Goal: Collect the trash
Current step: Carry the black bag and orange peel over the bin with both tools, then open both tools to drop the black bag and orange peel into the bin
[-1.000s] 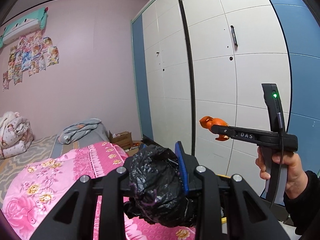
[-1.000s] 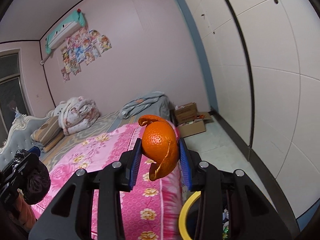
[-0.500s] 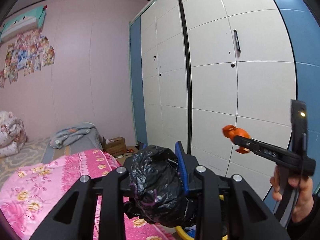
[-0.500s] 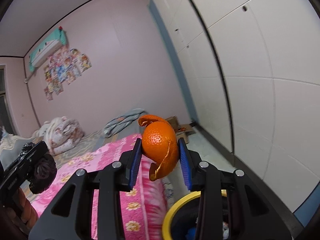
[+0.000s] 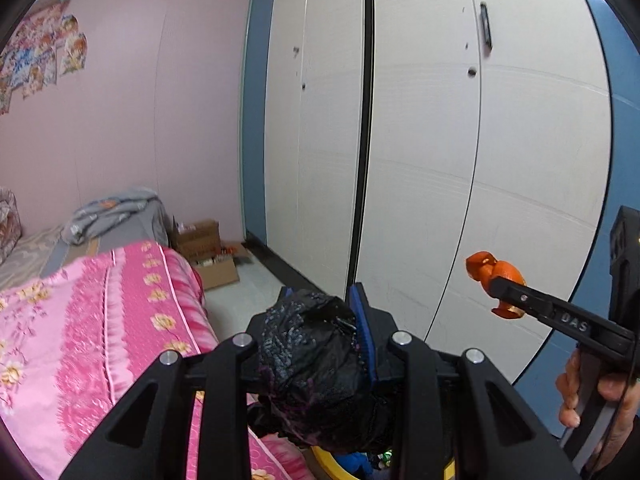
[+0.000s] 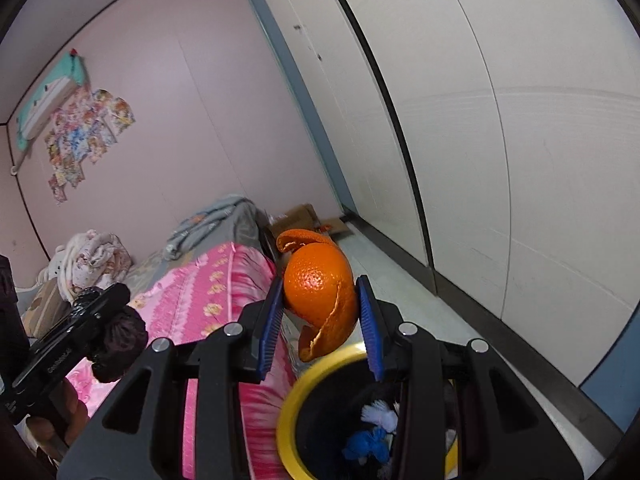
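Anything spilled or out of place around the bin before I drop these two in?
No spill shows. The right gripper grips an orange peel, the left gripper a crumpled black bag, both near the yellow-rimmed bin. Only oddity: an opened cardboard box on the floor past the bed.

wrist views forward, sharing bed (image 5: 100, 320); bin (image 6: 316, 380)

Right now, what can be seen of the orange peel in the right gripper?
The orange peel is bright, dimpled rind, curled into a near-round shell with one strip curling off the top and another hanging below. It is pinched between the right gripper's blue pads, in the air above the yellow-rimmed bin, touching only those pads.
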### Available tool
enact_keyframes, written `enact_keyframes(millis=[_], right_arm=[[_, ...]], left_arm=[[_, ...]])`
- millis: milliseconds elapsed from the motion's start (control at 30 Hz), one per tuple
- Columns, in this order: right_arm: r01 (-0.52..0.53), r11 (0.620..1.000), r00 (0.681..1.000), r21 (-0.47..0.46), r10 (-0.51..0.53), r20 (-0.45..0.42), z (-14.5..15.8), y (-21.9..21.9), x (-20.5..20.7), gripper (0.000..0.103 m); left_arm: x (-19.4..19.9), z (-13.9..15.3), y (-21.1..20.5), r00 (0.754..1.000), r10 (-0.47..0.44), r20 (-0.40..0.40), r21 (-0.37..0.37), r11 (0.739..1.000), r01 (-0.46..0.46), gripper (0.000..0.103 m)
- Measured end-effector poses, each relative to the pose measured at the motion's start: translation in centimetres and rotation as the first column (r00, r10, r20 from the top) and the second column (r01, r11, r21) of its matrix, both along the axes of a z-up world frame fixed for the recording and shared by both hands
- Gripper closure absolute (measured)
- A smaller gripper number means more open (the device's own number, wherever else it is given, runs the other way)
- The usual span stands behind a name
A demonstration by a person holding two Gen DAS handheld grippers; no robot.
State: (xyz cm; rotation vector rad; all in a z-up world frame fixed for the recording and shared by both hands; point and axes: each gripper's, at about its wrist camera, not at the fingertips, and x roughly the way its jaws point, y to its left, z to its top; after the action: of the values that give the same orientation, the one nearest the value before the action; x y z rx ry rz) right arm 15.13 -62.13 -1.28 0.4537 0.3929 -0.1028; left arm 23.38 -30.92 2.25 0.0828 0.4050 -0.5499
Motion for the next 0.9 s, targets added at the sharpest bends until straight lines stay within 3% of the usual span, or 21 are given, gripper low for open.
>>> enact_keyframes(millis=[367,600,900], right_arm=[[0.023,0.996,0.989,0.086,-0.011,-0.146,-8.2,-1.7,2.0,0.069],[0.030,0.992,0.971,0.120,0.000,-0.238,-12.8,-2.1,3.7,0.069],[0.031,0.989,0.956,0.147,0.013,-0.292,-15.5,-2.2,5.3,0.068]], left_arm=[[3.5,-8.2,-4.1,0.984,-0.040,-0.173,0.071,0.996,0.053,0.075],[5.2,-13.0,-5.9,0.951,-0.066,-0.303,0.100,0.990,0.100,0.075],[6.0,-15.5,-6.3,0.924,-0.073,-0.376,0.099,0.988,0.119,0.074]])
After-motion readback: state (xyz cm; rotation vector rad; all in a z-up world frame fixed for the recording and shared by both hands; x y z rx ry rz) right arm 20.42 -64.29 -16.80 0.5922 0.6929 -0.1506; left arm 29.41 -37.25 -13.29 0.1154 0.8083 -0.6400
